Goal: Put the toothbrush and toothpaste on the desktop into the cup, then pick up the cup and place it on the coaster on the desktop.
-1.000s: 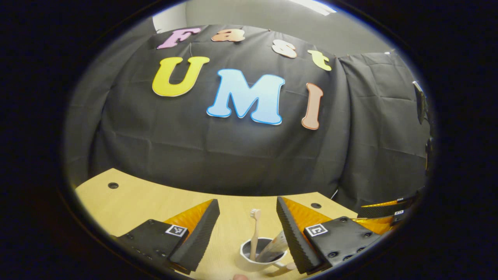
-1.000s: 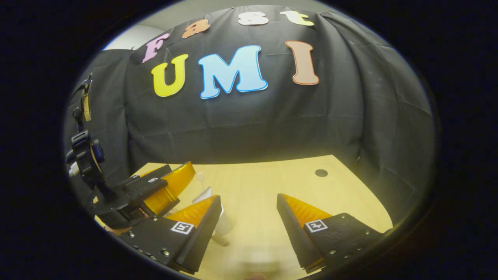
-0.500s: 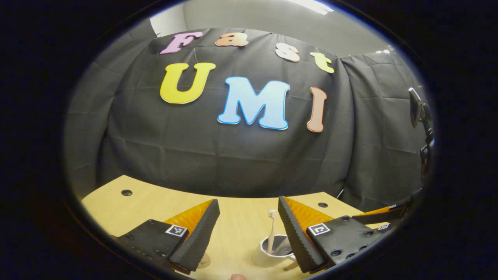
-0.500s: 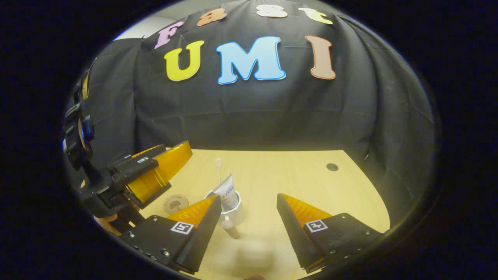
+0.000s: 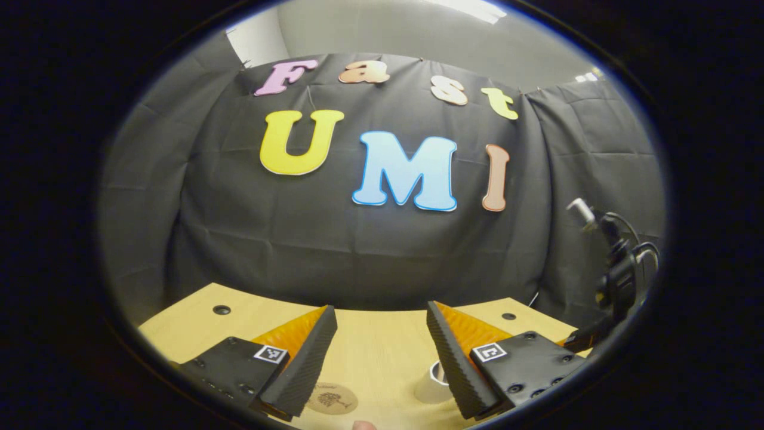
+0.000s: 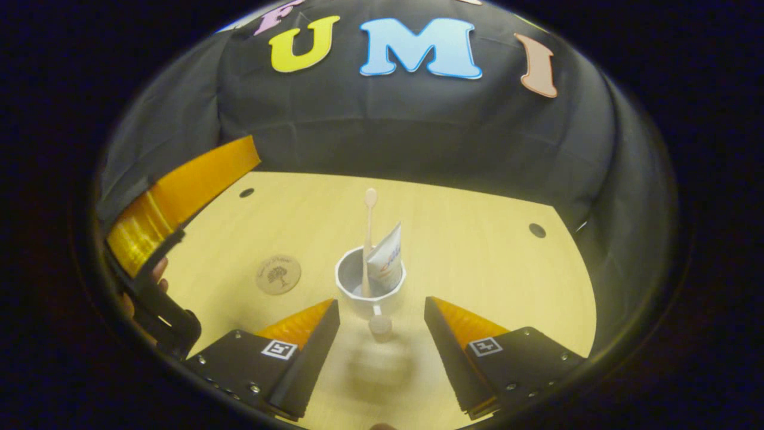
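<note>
A white cup [image 6: 370, 285] stands on the wooden desktop [image 6: 477, 263], its handle pointing toward me. A toothbrush [image 6: 368, 230] and a toothpaste tube [image 6: 387, 258] stand inside it. A round brown coaster [image 6: 278, 274] lies to the cup's left. My right gripper [image 6: 382, 325] is open just short of the cup, its jaws either side of the handle. My left gripper [image 5: 382, 349] is open above the desktop [image 5: 376, 352]; the coaster [image 5: 332, 399] lies by its left finger, and part of the cup [image 5: 432, 384] shows beside its right finger. The left gripper [image 6: 179, 194] appears at the left of the right gripper view.
Round cable holes [image 6: 536, 230] sit near the desk's back corners. A hand [image 6: 143, 286] holds the left gripper at the left edge. The other gripper's rig [image 5: 615, 280] shows at the right of the left gripper view. Black cloth walls close the back.
The right gripper has pulled back and tilted down, so the cup now stands centred ahead of its jaws. The left gripper has moved left; the cup slid right behind its finger and the coaster came into sight.
</note>
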The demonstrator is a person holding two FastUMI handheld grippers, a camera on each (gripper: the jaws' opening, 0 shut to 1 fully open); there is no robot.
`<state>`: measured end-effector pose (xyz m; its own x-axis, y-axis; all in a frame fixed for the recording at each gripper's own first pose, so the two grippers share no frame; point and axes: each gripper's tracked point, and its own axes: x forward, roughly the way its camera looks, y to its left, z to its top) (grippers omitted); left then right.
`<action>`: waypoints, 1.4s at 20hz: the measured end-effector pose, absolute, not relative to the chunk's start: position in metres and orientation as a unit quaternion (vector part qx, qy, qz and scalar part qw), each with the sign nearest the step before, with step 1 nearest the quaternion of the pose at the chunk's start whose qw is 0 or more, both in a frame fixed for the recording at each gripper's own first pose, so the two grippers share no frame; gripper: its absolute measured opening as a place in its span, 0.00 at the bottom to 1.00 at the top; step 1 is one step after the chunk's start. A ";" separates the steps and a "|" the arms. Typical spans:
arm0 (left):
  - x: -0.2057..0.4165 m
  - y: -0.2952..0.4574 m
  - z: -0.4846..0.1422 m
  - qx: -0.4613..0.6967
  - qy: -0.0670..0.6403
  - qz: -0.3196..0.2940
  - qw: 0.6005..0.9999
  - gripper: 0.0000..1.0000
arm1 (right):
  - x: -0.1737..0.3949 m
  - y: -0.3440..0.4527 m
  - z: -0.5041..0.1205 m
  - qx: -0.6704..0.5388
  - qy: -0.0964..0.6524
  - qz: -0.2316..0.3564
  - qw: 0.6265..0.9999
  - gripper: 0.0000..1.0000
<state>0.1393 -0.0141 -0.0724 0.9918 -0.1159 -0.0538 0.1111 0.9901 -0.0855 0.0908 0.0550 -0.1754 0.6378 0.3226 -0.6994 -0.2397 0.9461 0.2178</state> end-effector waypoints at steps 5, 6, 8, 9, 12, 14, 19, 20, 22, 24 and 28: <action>0.128 0.003 -0.078 -0.048 0.044 -0.046 0.997 0.96 | 0.093 0.065 -0.196 0.021 0.456 0.160 0.875 0.89; 0.126 0.006 -0.079 -0.047 0.047 -0.043 0.997 0.96 | 0.095 0.067 -0.202 0.017 0.467 0.161 0.869 0.88; 0.122 0.010 -0.079 -0.049 0.050 -0.039 0.997 0.96 | 0.096 0.069 -0.213 0.008 0.490 0.166 0.856 0.88; 0.120 0.012 -0.080 -0.049 0.053 -0.038 0.997 0.96 | 0.095 0.071 -0.218 0.007 0.503 0.168 0.848 0.88; 0.116 0.013 -0.082 -0.050 0.058 -0.038 0.996 0.96 | 0.094 0.075 -0.232 -0.005 0.533 0.181 0.826 0.89; 0.114 0.013 -0.085 -0.053 0.064 -0.037 0.996 0.96 | 0.095 0.077 -0.238 -0.017 0.546 0.189 0.816 0.89; 0.110 0.015 -0.091 -0.062 0.078 -0.032 0.995 0.96 | 0.094 0.085 -0.249 -0.028 0.567 0.203 0.798 0.82; 0.108 0.016 -0.092 -0.063 0.079 -0.031 0.994 0.96 | 0.096 0.084 -0.252 -0.033 0.569 0.203 0.796 0.78; 0.105 0.019 -0.094 -0.063 0.081 -0.027 0.994 0.94 | 0.095 0.086 -0.255 -0.035 0.574 0.206 0.792 0.75; 0.102 0.023 -0.095 -0.062 0.084 -0.023 0.994 0.96 | 0.097 0.089 -0.257 -0.028 0.579 0.210 0.787 0.67; 0.097 0.029 -0.096 -0.065 0.088 -0.017 0.994 0.96 | 0.093 0.082 -0.262 -0.029 0.588 0.200 0.783 0.41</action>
